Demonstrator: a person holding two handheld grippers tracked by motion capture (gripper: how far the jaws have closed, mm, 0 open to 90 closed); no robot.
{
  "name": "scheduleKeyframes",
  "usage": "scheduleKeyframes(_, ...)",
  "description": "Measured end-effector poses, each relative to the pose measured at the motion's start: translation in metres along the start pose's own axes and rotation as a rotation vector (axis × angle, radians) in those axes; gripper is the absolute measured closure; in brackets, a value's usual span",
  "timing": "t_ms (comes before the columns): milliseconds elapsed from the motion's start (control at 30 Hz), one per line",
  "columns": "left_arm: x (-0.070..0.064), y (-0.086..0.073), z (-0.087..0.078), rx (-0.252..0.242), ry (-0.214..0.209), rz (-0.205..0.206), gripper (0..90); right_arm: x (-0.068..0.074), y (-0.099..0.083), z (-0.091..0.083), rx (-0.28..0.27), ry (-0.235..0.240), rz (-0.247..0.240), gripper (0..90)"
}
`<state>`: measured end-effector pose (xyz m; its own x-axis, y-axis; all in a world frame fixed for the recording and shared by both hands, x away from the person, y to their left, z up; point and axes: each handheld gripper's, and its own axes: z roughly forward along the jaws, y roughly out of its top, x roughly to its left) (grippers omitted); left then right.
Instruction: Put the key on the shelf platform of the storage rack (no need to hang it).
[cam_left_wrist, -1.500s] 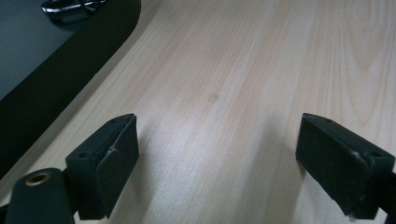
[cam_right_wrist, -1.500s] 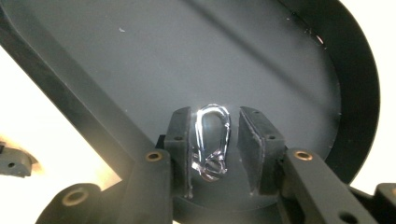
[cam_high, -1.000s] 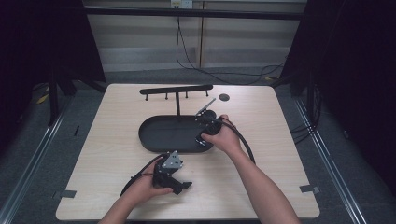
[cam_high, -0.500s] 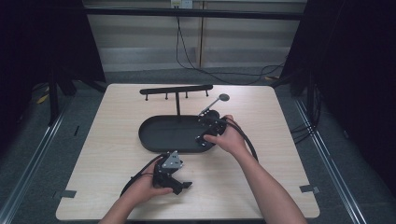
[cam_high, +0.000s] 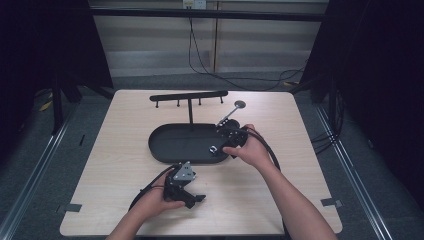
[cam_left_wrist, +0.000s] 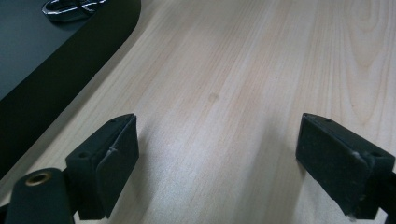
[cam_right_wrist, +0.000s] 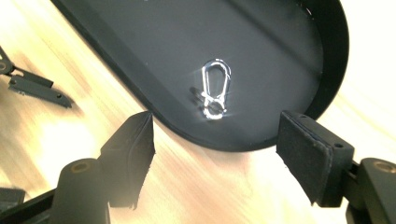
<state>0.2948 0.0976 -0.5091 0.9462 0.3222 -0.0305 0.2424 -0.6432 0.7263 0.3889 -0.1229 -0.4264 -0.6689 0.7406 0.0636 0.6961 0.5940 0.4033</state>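
A small silver snap clip (cam_high: 213, 149) lies inside the black oval tray (cam_high: 160, 150), near its right end. My right gripper (cam_high: 221, 145) hovers over that end, open, with the clip (cam_right_wrist: 215, 88) just beyond its jaws and the tray rim (cam_right_wrist: 243, 142) between them. My left gripper (cam_high: 193, 199) rests on the bare wood in front of the tray, open and holding nothing. In the left gripper view, the tray edge (cam_left_wrist: 51, 79) and the clip (cam_left_wrist: 70, 7) sit at the upper left.
A black T-shaped rack with hooks (cam_high: 189, 96) stands up from the tray's far side. A grey rod with a round head (cam_high: 239, 105) lies behind the right hand. The left gripper (cam_right_wrist: 28, 86) appears far off in the right gripper view. Cables trail from both grippers.
The right hand has shifted slightly to the right and nearer over the tray's end. The left gripper has stayed put.
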Motion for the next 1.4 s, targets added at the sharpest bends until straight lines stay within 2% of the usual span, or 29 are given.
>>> scheduleKeyframes(100, 0.000, 0.000, 0.000, -0.001, 0.000, 0.000, 12.9, -0.001, -0.002, -0.003, -0.003, 0.004, 0.010, 27.7)
scheduleKeyframes(633, 0.000, 0.000, 0.000, -0.003, -0.002, -0.001, 12.9, -0.003, -0.018, -0.017, 0.011, 0.011, -0.008, 26.1)
scheduleKeyframes(1400, 0.000, 0.000, 0.000, 0.002, -0.003, -0.001, 12.9, -0.008, -0.044, -0.032, -0.009, 0.016, -0.004, 26.1)
